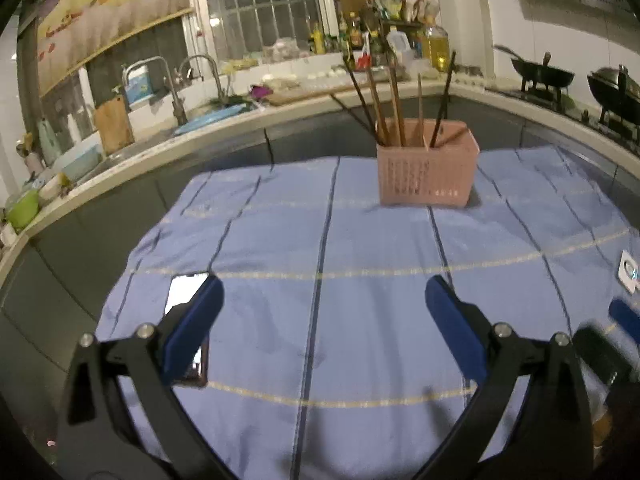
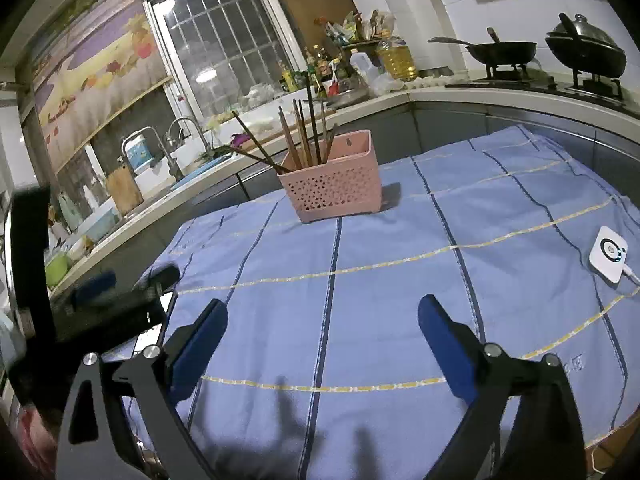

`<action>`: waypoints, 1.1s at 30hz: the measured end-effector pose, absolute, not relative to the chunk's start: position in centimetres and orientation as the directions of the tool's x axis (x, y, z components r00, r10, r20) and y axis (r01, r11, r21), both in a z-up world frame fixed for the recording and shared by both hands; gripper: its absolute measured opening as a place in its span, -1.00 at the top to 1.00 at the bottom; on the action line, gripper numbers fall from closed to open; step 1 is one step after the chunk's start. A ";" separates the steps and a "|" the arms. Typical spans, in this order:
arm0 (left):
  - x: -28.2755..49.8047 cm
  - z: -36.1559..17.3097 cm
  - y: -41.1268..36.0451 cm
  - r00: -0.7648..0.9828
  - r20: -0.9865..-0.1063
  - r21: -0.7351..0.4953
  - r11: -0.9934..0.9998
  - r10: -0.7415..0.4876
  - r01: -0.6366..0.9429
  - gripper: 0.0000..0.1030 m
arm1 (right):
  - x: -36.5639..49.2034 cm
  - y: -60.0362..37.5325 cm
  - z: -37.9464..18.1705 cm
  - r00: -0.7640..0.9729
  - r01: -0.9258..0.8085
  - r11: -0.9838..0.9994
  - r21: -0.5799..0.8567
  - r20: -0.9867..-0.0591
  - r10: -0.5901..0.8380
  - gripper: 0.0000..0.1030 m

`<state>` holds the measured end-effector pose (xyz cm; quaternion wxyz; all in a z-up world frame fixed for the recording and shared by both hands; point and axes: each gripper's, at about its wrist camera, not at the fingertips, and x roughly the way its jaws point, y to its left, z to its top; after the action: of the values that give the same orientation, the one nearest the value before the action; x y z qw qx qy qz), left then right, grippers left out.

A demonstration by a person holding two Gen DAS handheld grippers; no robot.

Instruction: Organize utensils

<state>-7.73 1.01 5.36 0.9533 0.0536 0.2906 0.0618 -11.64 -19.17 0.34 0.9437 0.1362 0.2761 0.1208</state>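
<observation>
A pink perforated utensil basket (image 1: pixel 427 168) stands on the blue checked cloth (image 1: pixel 320 264) at the far side, with several brown and dark chopsticks (image 1: pixel 394 112) standing in it. It also shows in the right wrist view (image 2: pixel 334 182), with the chopsticks (image 2: pixel 304 136) leaning left. My left gripper (image 1: pixel 324 300) is open and empty above the cloth, well short of the basket. My right gripper (image 2: pixel 322 320) is open and empty too. The right gripper's blue finger shows at the right edge of the left wrist view (image 1: pixel 626 320).
A phone (image 1: pixel 186 320) lies on the cloth under my left gripper's left finger. A white round-cornered device (image 2: pixel 608 256) with a cable lies at the cloth's right side. The kitchen counter with sink (image 1: pixel 208 116), bottles and woks (image 2: pixel 504 54) runs behind the table.
</observation>
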 end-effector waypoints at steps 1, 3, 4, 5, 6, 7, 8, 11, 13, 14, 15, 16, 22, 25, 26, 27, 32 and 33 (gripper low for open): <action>-7.6 5.7 1.1 0.827 -0.541 0.135 0.987 0.149 -0.090 -0.88 | -11.7 -19.1 0.4 0.819 -0.152 0.934 0.322 -0.488 0.302 -0.86; -7.3 6.3 1.2 0.836 -0.529 0.132 0.987 0.150 -0.094 -0.88 | -11.8 -19.1 0.3 0.821 -0.150 0.934 0.323 -0.486 0.300 -0.86; -7.2 6.5 1.2 0.839 -0.524 0.132 0.987 0.148 -0.092 -0.88 | -11.8 -19.1 0.3 0.821 -0.150 0.935 0.323 -0.486 0.300 -0.86; -7.1 6.7 1.2 0.841 -0.520 0.129 0.987 0.146 -0.091 -0.88 | -11.8 -19.0 0.3 0.820 -0.150 0.935 0.322 -0.487 0.300 -0.86; -7.1 6.9 1.3 0.844 -0.516 0.124 0.988 0.143 -0.091 -0.88 | -11.8 -19.1 0.3 0.820 -0.151 0.935 0.322 -0.488 0.300 -0.87; -7.1 7.1 1.3 0.846 -0.514 0.119 0.989 0.141 -0.092 -0.88 | -11.8 -19.1 0.3 0.820 -0.150 0.935 0.321 -0.488 0.299 -0.87; -7.0 7.2 1.3 0.848 -0.512 0.115 0.989 0.138 -0.091 -0.88 | -11.8 -19.1 0.3 0.820 -0.148 0.935 0.321 -0.489 0.297 -0.87; -7.0 7.3 1.5 0.849 -0.509 0.115 0.989 0.140 -0.095 -0.88 | -11.9 -18.9 0.3 0.822 -0.142 0.936 0.322 -0.487 0.293 -0.87; -6.9 7.3 1.5 0.849 -0.509 0.112 0.989 0.139 -0.095 -0.88 | -11.9 -19.0 0.4 0.821 -0.145 0.936 0.321 -0.489 0.295 -0.87; -6.9 7.3 1.5 0.849 -0.509 0.112 0.989 0.139 -0.095 -0.88 | -11.9 -19.0 0.4 0.823 -0.144 0.936 0.321 -0.487 0.293 -0.87; -6.9 7.4 1.5 0.850 -0.509 0.112 0.989 0.139 -0.095 -0.88 | -11.9 -19.1 0.5 0.827 -0.142 0.937 0.318 -0.483 0.289 -0.87; -6.9 7.4 1.5 0.850 -0.508 0.114 0.989 0.140 -0.094 -0.88 | -12.0 -19.1 0.5 0.832 -0.139 0.938 0.317 -0.477 0.285 -0.87; -6.8 7.9 1.3 0.860 -0.491 0.123 0.988 0.138 -0.089 -0.88 | -11.8 -18.7 2.3 0.860 -0.160 0.946 0.281 -0.430 0.274 -0.87; -6.5 8.2 1.3 0.863 -0.488 0.120 0.989 0.133 -0.085 -0.88 | -11.1 -18.3 3.2 0.856 -0.181 0.943 0.280 -0.427 0.291 -0.87; -6.5 8.2 1.3 0.863 -0.487 0.120 0.989 0.133 -0.085 -0.88 | -10.9 -18.2 3.4 0.856 -0.185 0.941 0.282 -0.425 0.296 -0.87; -6.4 8.3 1.3 0.863 -0.487 0.120 0.989 0.134 -0.085 -0.88 | -10.8 -18.0 3.8 0.857 -0.190 0.940 0.282 -0.419 0.299 -0.87; -6.3 8.3 1.3 0.860 -0.491 0.125 0.988 0.139 -0.088 -0.88 | -10.2 -17.7 5.3 0.867 -0.207 0.936 0.283 -0.390 0.310 -0.87; -6.3 8.3 1.3 0.860 -0.492 0.123 0.989 0.137 -0.088 -0.88 | -10.0 -17.6 5.5 0.869 -0.210 0.935 0.284 -0.384 0.312 -0.87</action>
<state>-6.26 1.31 8.32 0.9631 0.0482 0.2582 0.0584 -10.03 -17.63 5.55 0.9595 0.1174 0.2167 0.1362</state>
